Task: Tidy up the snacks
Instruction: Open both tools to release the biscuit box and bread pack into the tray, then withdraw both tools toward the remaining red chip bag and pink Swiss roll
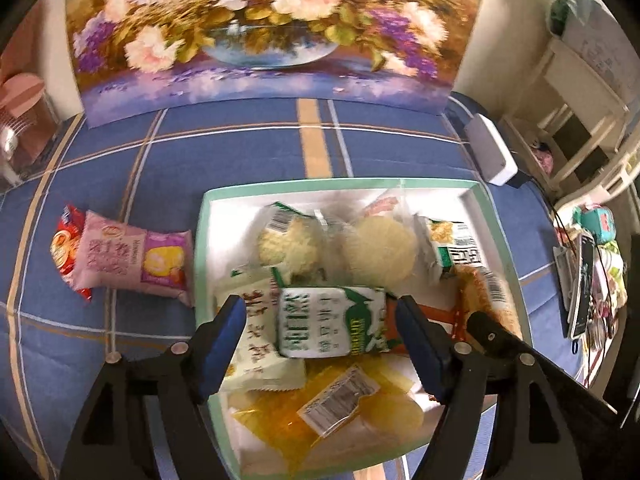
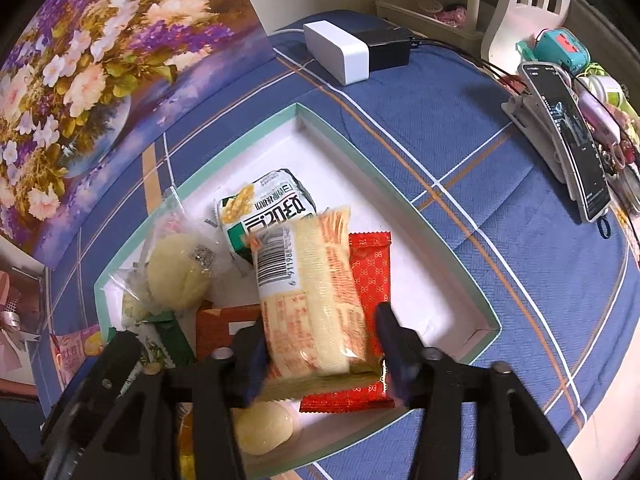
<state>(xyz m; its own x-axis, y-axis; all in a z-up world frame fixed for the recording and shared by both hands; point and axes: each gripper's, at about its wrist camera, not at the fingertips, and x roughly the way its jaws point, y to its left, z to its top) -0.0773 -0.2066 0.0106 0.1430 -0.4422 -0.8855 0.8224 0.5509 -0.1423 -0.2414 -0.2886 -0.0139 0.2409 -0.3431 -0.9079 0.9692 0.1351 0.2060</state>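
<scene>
A mint-rimmed white tray (image 1: 202, 240) (image 2: 320, 120) on the blue plaid cloth holds several snack packs. My left gripper (image 1: 320, 324) is open above the tray, its jaws either side of a white-and-green packet (image 1: 328, 320) without touching it. My right gripper (image 2: 320, 344) has its jaws around a yellow-orange wafer pack (image 2: 316, 292) with a barcode, lying over a red packet (image 2: 370, 276); whether the pads press it is unclear. A pink packet (image 1: 132, 260) and a red packet (image 1: 62, 248) lie on the cloth left of the tray.
A floral painting (image 1: 260, 32) stands at the back. A white box (image 2: 336, 52) and black adapter (image 2: 388, 48) sit behind the tray. A phone on a clip stand (image 2: 568, 136) and clutter are at right. A white shelf (image 1: 580, 100) stands far right.
</scene>
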